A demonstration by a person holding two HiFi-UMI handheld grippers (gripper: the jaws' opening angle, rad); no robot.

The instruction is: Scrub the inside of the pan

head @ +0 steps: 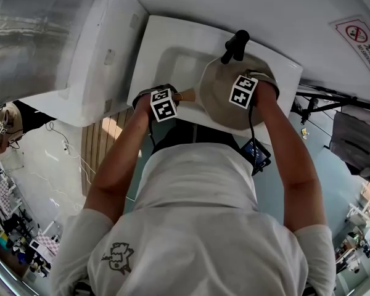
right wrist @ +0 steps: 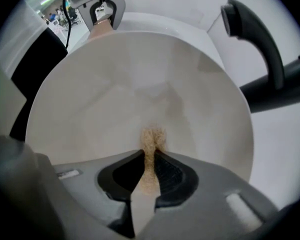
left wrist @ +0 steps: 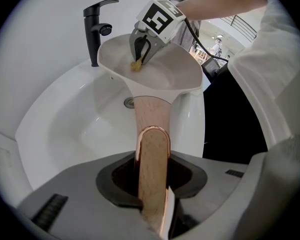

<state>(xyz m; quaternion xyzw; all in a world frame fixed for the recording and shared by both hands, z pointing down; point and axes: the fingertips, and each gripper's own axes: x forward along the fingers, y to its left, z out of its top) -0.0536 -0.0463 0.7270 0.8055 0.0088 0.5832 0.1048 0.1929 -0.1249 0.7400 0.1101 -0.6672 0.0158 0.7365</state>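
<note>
Likely, with the pan (head: 219, 106) held over the sink (head: 171, 53), faucet (head: 235, 45) at its 12 o'clock, the left gripper (left wrist: 152, 191) clamped on the handle (left wrist: 151, 121) may let it twist if the right gripper (right wrist: 147, 176), pinching the scrubber (right wrist: 152, 136) at the pan's 6 o'clock, presses hard.

Matt pan (right wrist: 140, 84), wooden handle (left wrist: 152, 169), rough scrub pad (right wrist: 151, 143), glossy sink (left wrist: 65, 129).

The pan (head: 219, 101) sits over the sink (head: 170, 41), the faucet (head: 236, 44) at its far rim. Its handle (left wrist: 149, 120) points left into the left gripper's (left wrist: 152, 184) jaws; the right gripper (right wrist: 149, 156), holding a scrub pad (right wrist: 151, 140), stands inside the pan.
</note>
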